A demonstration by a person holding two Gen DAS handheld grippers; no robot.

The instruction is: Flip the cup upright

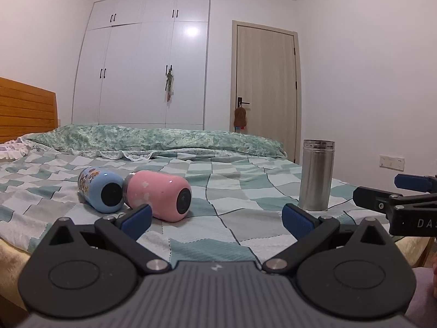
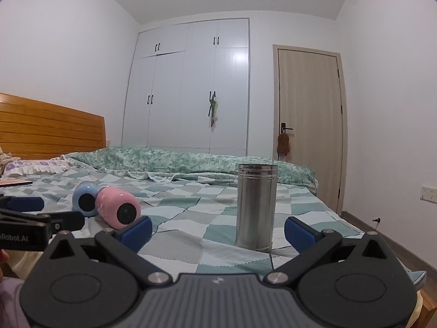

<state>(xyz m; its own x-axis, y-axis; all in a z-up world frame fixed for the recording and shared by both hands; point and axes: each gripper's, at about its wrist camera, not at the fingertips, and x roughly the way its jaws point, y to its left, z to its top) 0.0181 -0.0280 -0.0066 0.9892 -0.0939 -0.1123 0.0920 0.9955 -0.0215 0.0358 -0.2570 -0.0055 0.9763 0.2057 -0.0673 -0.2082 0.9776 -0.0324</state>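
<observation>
Both grippers' fingers spread, empty; pink cup (image 1: 158,195) hides part of blue cup (image 1: 99,188).

pink cup (image 1: 158,195) and blue cup (image 1: 99,188) lie sideways — steel cup (image 1: 316,175) upright.

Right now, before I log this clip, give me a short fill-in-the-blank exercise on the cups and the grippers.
1. The tall stainless steel cylinder cup stands ____ on the checkered bedspread.
2. The pink rounded cup lies on its ____.
3. Touching the pink cup is a cup coloured ____.
4. The left gripper and the right gripper both have their fingers ____, holding nothing.

Missing words: upright; side; blue; open
</observation>
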